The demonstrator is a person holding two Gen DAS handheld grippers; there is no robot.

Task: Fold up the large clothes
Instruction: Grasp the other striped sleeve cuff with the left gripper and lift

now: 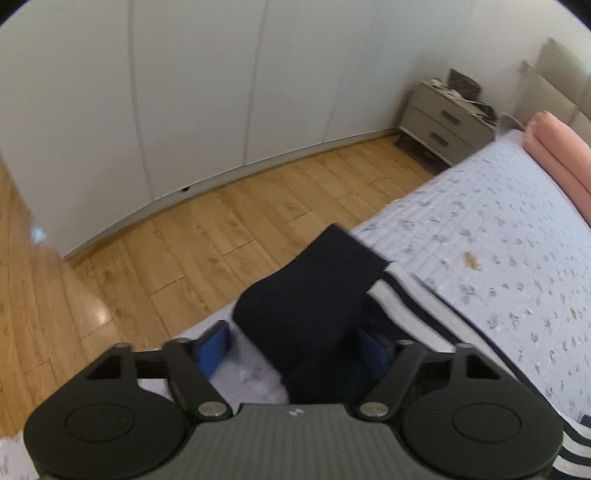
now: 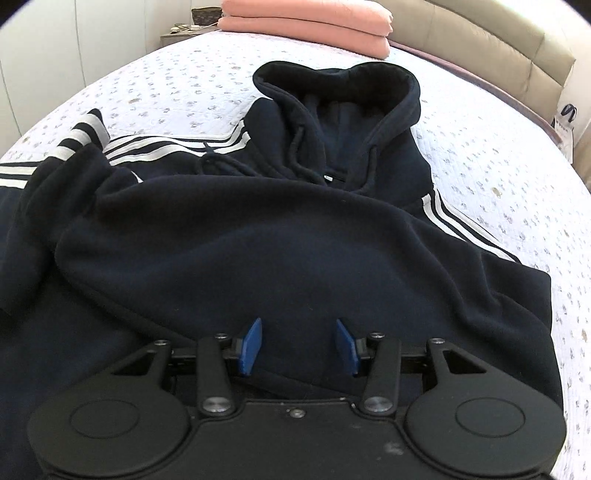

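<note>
A dark navy hoodie [image 2: 258, 240] with white sleeve stripes is spread on the quilted bedspread [image 2: 498, 177], hood toward the headboard [image 2: 480, 40]. The lower body has been folded up over the chest, so a rounded fold edge runs across the garment just below the drawstrings.

The right gripper [image 2: 298, 345] is positioned over the near part of the hoodie. Its blue pads stand apart with nothing clamped between them.

The left gripper [image 1: 293, 345] is located at the bed's side edge, above the sleeve cuff [image 1: 310, 280], which overhangs toward the wooden floor [image 1: 166, 258]. The cuff lies between the separated pads; no pressing contact is seen.

Bare bedspread is available to the right of the hoodie and beyond the hood. Two folded pink items [image 2: 306, 22] are stacked near the headboard, well apart from the hoodie. A nightstand [image 1: 439, 122] stands beside the bed.
</note>
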